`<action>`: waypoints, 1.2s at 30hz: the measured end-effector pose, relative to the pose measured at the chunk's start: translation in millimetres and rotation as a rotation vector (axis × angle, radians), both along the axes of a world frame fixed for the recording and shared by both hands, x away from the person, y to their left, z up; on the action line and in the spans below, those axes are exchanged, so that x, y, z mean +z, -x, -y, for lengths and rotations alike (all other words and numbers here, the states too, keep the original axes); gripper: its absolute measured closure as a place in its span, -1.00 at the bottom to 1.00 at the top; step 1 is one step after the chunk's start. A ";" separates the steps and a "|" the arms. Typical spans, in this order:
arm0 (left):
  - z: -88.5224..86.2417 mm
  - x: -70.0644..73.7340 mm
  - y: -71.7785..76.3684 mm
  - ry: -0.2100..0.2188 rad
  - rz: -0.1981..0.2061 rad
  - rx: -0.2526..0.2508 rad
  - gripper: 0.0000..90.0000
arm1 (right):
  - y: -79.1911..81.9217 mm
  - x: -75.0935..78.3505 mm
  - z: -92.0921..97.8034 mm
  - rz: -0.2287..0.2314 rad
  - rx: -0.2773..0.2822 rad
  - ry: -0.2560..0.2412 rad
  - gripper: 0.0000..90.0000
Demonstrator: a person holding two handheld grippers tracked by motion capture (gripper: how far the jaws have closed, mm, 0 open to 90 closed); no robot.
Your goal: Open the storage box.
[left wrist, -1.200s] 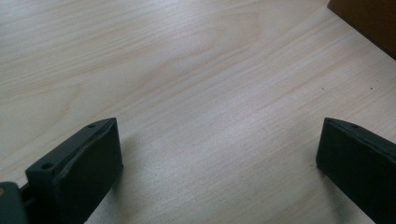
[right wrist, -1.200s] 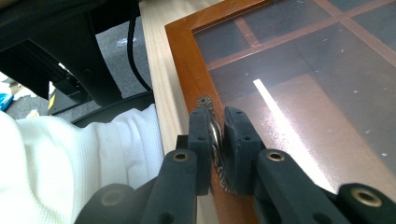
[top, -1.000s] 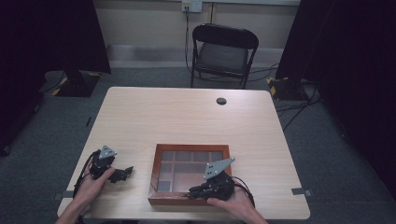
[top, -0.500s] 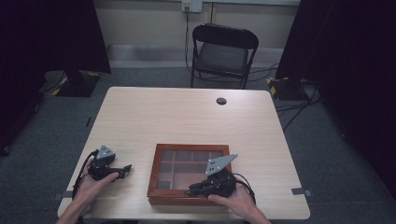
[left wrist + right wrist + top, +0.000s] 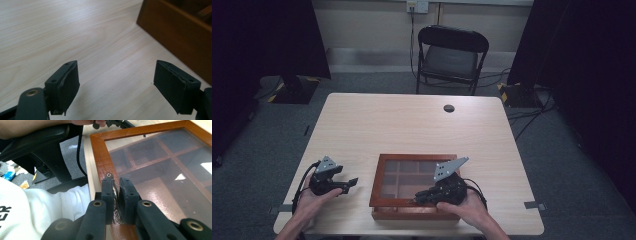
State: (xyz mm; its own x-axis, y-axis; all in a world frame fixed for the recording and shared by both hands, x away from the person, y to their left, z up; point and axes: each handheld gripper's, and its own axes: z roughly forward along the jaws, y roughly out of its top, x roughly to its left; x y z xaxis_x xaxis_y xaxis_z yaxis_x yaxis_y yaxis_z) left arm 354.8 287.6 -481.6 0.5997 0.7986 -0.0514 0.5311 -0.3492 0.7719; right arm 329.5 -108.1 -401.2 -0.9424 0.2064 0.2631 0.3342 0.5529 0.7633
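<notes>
A brown wooden box with a glass lid and several compartments sits near the table's front edge. My right gripper lies over its front rim. In the right gripper view the right gripper is shut on a small metal tab on the lid's frame, just behind a screw. My left gripper rests on the table left of the box, pointing toward it. In the left gripper view the left gripper is open over bare wood, with the box wall at the upper right.
A black folding chair stands beyond the table's far edge. A round black grommet sits in the tabletop near that edge. The light wood table stretches bare behind the box. A white sleeve is close below the right gripper.
The right gripper's grey plate has risen a little over the box's front edge. The box and the left gripper have hardly shifted.
</notes>
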 end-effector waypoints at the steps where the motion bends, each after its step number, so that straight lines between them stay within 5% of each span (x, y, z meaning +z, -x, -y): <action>1: 1.6 0.9 0.7 0.002 0.003 -0.009 -0.56 | -0.6 1.5 -0.2 0.003 0.002 0.001 0.84; 23: 38.1 23.1 17.0 0.142 0.085 -0.185 -0.62 | -10.7 25.7 -1.2 0.002 -0.001 0.005 0.84; 36: 56.6 30.4 23.1 0.155 0.120 -0.234 -0.62 | -13.9 29.7 -1.5 -0.008 0.000 0.007 0.84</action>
State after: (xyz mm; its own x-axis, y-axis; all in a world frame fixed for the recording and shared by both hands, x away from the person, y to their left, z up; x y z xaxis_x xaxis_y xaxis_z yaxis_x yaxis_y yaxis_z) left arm 331.7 231.0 -451.2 0.7754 0.6264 -0.0797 0.3520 -0.3239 0.8782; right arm 343.4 -106.6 -371.5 -0.9403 0.2080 0.2695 0.3403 0.5581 0.7568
